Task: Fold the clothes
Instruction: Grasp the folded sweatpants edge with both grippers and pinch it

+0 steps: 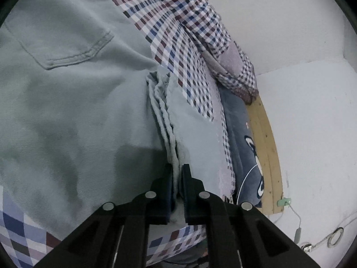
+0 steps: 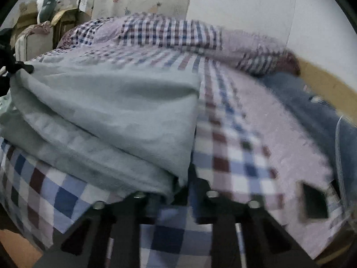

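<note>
The right wrist view is smeared throughout. There the right tongs (image 2: 181, 192) blur into the pale green trousers (image 2: 111, 102), so their grip cannot be judged. The checked sheet (image 2: 234, 156) runs past the frame. The blue garment (image 1: 243, 138) lies mostly hidden under it, its print unreadable.

The trousers (image 1: 67, 111) lie on the checked sheet (image 1: 189, 84), which spreads beneath them and out to their right. Their stacked hems sit between the closed fingers of the left gripper (image 1: 178, 174). Right of the sheet lies a folded garment (image 1: 243, 138) — beside it runs a wooden edge (image 1: 267, 143), then the wall. In the right wrist view the trousers' folded corner meets the right gripper (image 2: 183, 185), with a bunched checked shirt (image 2: 169, 31) behind — blur hides the grip.
</note>
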`<state>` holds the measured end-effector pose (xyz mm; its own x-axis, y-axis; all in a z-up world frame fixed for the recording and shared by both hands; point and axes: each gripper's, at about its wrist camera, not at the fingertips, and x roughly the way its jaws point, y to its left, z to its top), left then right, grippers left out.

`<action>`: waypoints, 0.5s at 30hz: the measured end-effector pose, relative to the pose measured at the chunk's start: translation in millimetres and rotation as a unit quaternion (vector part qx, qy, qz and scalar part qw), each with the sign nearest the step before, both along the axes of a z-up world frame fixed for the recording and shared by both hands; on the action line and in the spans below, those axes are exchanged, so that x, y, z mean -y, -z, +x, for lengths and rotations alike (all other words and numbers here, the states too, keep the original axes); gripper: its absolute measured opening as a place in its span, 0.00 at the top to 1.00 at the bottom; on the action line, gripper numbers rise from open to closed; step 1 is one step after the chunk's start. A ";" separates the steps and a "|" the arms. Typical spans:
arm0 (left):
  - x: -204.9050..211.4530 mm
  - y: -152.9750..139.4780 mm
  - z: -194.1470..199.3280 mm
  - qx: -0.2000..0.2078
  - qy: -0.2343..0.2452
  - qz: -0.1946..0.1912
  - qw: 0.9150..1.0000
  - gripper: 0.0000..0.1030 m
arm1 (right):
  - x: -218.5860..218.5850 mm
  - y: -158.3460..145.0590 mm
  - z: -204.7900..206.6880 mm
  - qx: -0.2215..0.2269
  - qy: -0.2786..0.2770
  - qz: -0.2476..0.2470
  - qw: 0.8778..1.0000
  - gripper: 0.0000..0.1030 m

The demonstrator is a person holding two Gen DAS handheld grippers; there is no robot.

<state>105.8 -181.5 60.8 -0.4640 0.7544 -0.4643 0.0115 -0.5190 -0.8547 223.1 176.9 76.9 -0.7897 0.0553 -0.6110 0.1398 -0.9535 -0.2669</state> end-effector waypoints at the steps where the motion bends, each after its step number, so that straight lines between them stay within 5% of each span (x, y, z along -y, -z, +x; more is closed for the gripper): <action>1: 3.1 -7.2 3.6 -0.017 -0.006 0.000 1.000 0.94 | 4.0 -9.2 6.2 -0.018 0.000 0.009 1.000 0.88; 5: 11.9 -17.5 10.5 -0.050 -0.014 -0.018 0.999 0.94 | 14.1 -26.5 22.5 -0.048 -0.014 0.033 0.998 0.90; 9: 11.3 41.9 -0.9 0.070 -0.007 -0.061 0.996 0.94 | 19.9 18.2 3.6 0.059 -0.029 0.062 0.996 0.89; 15: 14.7 49.2 -4.7 0.046 -0.002 -0.074 0.996 0.93 | 13.8 -2.5 24.6 0.096 -0.037 0.065 0.993 0.77</action>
